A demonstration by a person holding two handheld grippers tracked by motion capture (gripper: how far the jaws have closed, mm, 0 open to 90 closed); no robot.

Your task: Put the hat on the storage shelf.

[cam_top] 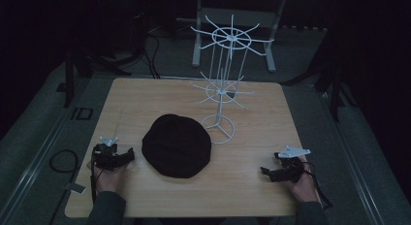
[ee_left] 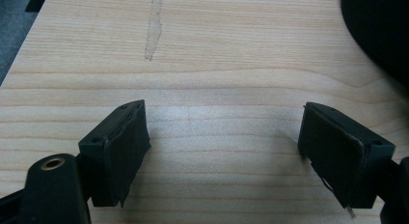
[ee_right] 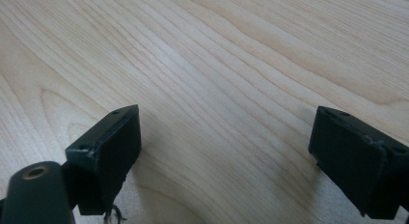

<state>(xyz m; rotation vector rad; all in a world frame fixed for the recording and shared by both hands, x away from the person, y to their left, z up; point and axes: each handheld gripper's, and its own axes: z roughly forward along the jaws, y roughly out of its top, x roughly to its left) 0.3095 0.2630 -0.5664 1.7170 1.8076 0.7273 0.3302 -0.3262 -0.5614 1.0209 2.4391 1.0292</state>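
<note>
A black round hat (cam_top: 176,145) lies flat in the middle of the wooden table (cam_top: 252,108). Behind it to the right stands a white wire display rack (cam_top: 223,79) with two tiers of radiating hooks. My left gripper (cam_top: 130,155) rests near the table's front left, just left of the hat, jaws pointing toward it. In the left gripper view my left gripper (ee_left: 224,137) stands open over bare wood, the hat's edge (ee_left: 381,31) at upper right. My right gripper (cam_top: 264,170) sits at the front right, apart from the hat. My right gripper (ee_right: 226,147) is open, nothing between its jaws.
A pale streak (ee_left: 154,26) marks the wood ahead of the left gripper. A grey floor surrounds the table, with a cable loop (cam_top: 63,162) on the left and a metal frame's legs (cam_top: 269,55) behind the rack. The surroundings are dark.
</note>
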